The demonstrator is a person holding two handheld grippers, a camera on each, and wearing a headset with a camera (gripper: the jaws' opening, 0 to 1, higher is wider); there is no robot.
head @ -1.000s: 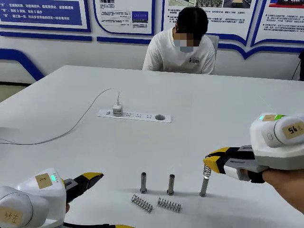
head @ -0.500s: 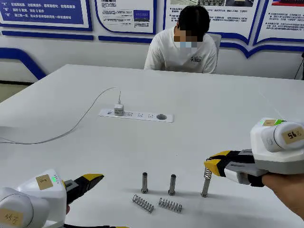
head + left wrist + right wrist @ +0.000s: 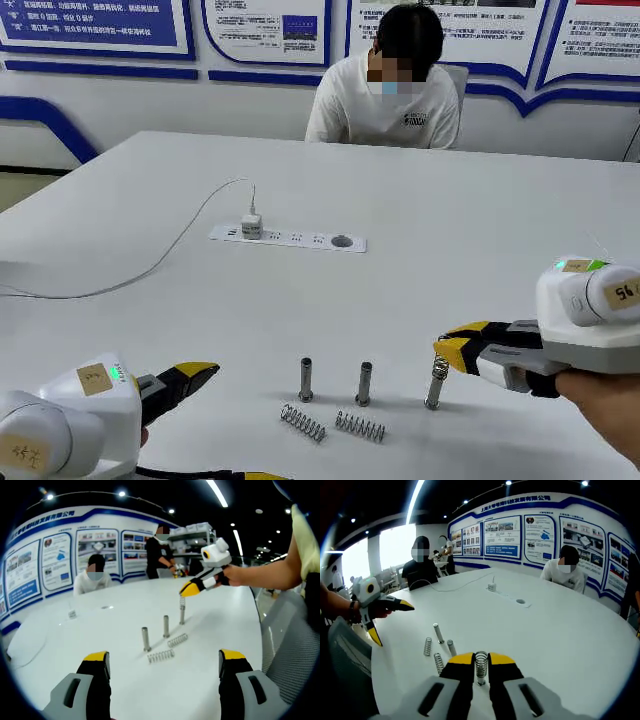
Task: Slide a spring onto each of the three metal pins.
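**A:** How far along?

**B:** The first spring (image 3: 481,664) looks partway down the pin (image 3: 432,392), pinched in the right tongs (image 3: 481,662).

**A:** The rest?

**B:** Two bare pins (image 3: 305,380) and two loose springs (image 3: 302,422) sit on the table (image 3: 400,280), ahead of the wide, empty left tongs (image 3: 164,656).

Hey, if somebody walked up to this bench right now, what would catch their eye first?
The right hand-held gripper, at the right of the head view, is shut on a spring over the top of the rightmost pin. Left of it two bare pins stand, with two loose springs lying just in front. The left hand-held gripper hangs open, nearer the person.
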